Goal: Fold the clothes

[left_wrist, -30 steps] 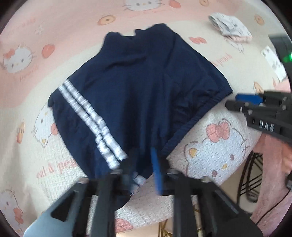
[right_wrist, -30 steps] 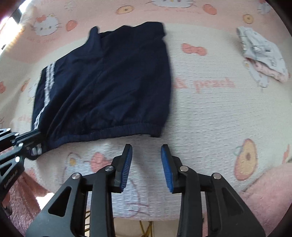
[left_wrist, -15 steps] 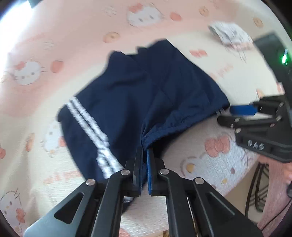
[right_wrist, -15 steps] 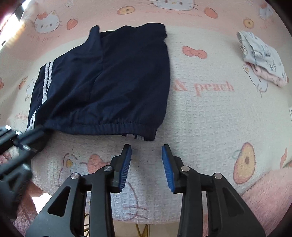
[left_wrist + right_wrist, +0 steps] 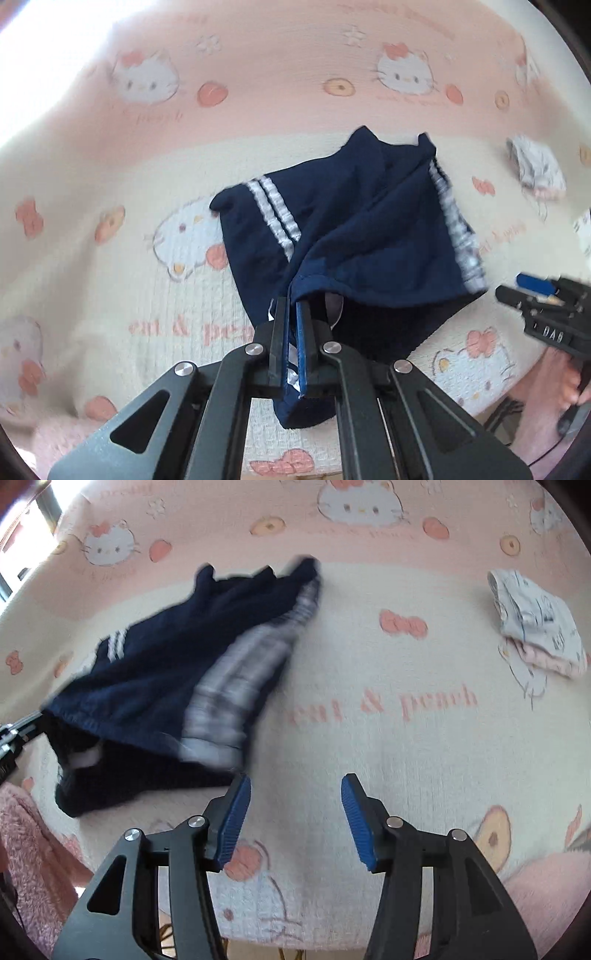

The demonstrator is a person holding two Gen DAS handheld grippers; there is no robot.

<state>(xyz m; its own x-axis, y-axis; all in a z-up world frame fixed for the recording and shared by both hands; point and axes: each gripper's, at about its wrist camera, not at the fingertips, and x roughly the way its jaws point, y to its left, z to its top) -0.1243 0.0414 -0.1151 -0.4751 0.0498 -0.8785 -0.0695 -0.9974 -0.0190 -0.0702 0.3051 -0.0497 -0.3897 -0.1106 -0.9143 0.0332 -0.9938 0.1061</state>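
Navy shorts (image 5: 362, 225) with white side stripes lie on the Hello Kitty blanket (image 5: 110, 206). My left gripper (image 5: 291, 306) is shut on the shorts' waistband edge and lifts it, so the cloth drapes over itself. In the right wrist view the shorts (image 5: 155, 686) are blurred at the left, half raised. My right gripper (image 5: 295, 805) is open and empty, just right of the shorts' near corner. It also shows at the right edge of the left wrist view (image 5: 532, 291).
A small folded white and pink garment (image 5: 535, 624) lies at the far right of the blanket; it also shows in the left wrist view (image 5: 535, 170). A fluffy pink cover (image 5: 26, 849) hangs at the bed's near edge.
My left gripper has closed on the waistband and pulled it up and over toward the left, turning the second striped side up. My right gripper has opened wider.
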